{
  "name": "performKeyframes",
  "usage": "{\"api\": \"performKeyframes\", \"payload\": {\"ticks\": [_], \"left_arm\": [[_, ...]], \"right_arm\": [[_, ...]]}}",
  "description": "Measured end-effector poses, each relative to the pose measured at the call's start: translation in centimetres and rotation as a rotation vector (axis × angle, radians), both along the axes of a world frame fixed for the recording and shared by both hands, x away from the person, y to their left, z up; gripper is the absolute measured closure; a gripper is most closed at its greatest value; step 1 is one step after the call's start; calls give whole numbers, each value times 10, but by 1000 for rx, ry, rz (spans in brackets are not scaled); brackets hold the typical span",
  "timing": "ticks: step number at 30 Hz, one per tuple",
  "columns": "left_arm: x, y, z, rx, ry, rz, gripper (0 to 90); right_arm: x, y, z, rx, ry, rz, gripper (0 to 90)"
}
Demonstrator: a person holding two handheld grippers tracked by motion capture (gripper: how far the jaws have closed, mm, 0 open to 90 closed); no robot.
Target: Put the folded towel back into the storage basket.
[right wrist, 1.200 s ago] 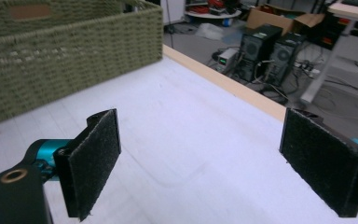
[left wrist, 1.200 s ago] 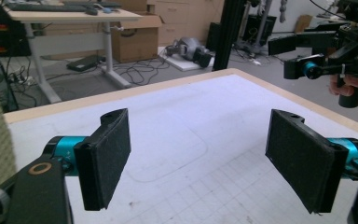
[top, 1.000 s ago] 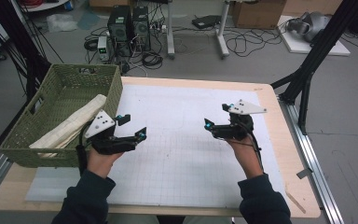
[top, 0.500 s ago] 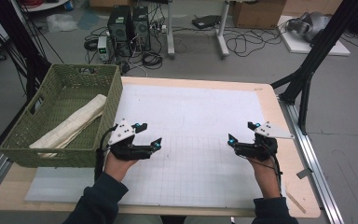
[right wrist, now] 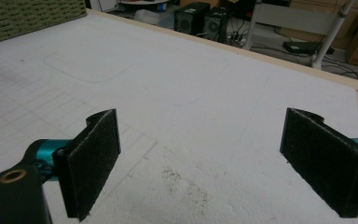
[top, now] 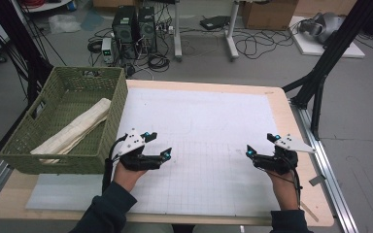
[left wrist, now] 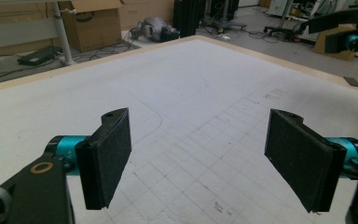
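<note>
**Both hand-held grippers wide and empty over the white mat**

The left hand-held gripper (top: 158, 145) hangs over the near left part of the white mat (top: 199, 121), just to the right of the green basket (top: 111, 92). Its jaws stand wide apart with nothing between them; in the left gripper view its black pads (left wrist: 109, 158) frame bare gridded mat. The person's left hand (top: 128, 167) grips it from below, a dark sleeve (top: 104, 208) behind it.

The right hand-held gripper (top: 260, 145) is well to the right of the basket, over the near right part of the mat and close to the mat's right edge. Its jaws are also spread wide and hold nothing; the right gripper view shows the pads (right wrist: 93, 161) apart above the mat, with a small dark smudge (right wrist: 182, 179) on the mat between them.

The basket sits at the left end of the worktop (top: 281, 97), its right wall beside the mat's left edge. Inside it lies a rolled pale cloth (top: 75, 131), stretched lengthwise from the near left corner toward the right wall, apart from both grippers. Beyond the far end of the basket, on the floor, stand computer towers (top: 133, 24) amid loose cables (top: 252, 46).
</note>
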State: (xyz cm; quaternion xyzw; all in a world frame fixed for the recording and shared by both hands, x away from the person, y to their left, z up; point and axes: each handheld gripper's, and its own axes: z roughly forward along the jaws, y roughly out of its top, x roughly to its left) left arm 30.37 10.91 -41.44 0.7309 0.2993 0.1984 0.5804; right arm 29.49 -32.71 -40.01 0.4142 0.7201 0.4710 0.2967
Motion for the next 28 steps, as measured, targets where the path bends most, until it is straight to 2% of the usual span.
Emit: {"api": "performKeyframes", "payload": {"ticks": [5, 8, 13, 28], "left_arm": [[-3, -1, -2, 9, -8, -10, 231], [-3, 2, -3, 17, -2, 1, 231], [-2, 9, -3, -3, 3, 21, 231], [-1, 12, -3, -6, 4, 34, 231]], "right_arm": [[-1, 3, 1, -7, -10, 6, 114], [0, 7, 2, -8, -11, 14, 114], [1, 12, 2, -8, -7, 22, 114], [3, 13, 1, -3, -1, 26, 114]]}}
